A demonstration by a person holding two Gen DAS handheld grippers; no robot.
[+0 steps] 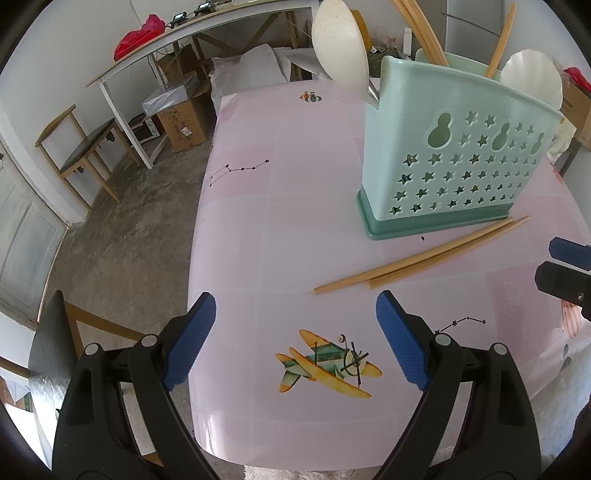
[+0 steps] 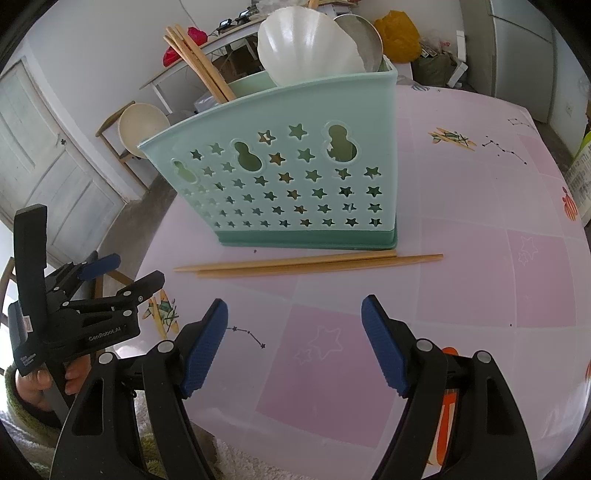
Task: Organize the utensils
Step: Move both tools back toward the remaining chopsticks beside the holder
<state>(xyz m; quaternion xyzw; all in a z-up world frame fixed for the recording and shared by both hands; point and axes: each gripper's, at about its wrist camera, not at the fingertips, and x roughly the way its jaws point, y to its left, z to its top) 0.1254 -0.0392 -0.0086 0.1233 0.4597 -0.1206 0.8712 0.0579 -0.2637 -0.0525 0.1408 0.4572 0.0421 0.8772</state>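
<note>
A mint green utensil holder [image 1: 458, 162] [image 2: 295, 177] with star cut-outs stands on the pink table [image 1: 258, 221] [image 2: 480, 221]. Inside it are white spoons [image 1: 338, 40] [image 2: 306, 44], a steel spoon [image 2: 364, 40] and upright chopsticks [image 1: 421, 29] [image 2: 197, 59]. A loose pair of chopsticks [image 1: 417, 258] [image 2: 306, 264] lies flat in front of its base. My left gripper [image 1: 295, 332] is open above an aeroplane print, short of the pair. My right gripper [image 2: 293, 339] is open too, with nothing between its fingers, just short of the chopsticks. The left gripper [image 2: 107, 273] shows at the left of the right wrist view.
The table's left edge [image 1: 195, 258] drops to a concrete floor with a chair [image 1: 81, 151], a white bench and boxes [image 1: 181, 122]. A door [image 2: 44, 147] stands at the left. A person's hand [image 2: 44, 380] grips the left tool's handle.
</note>
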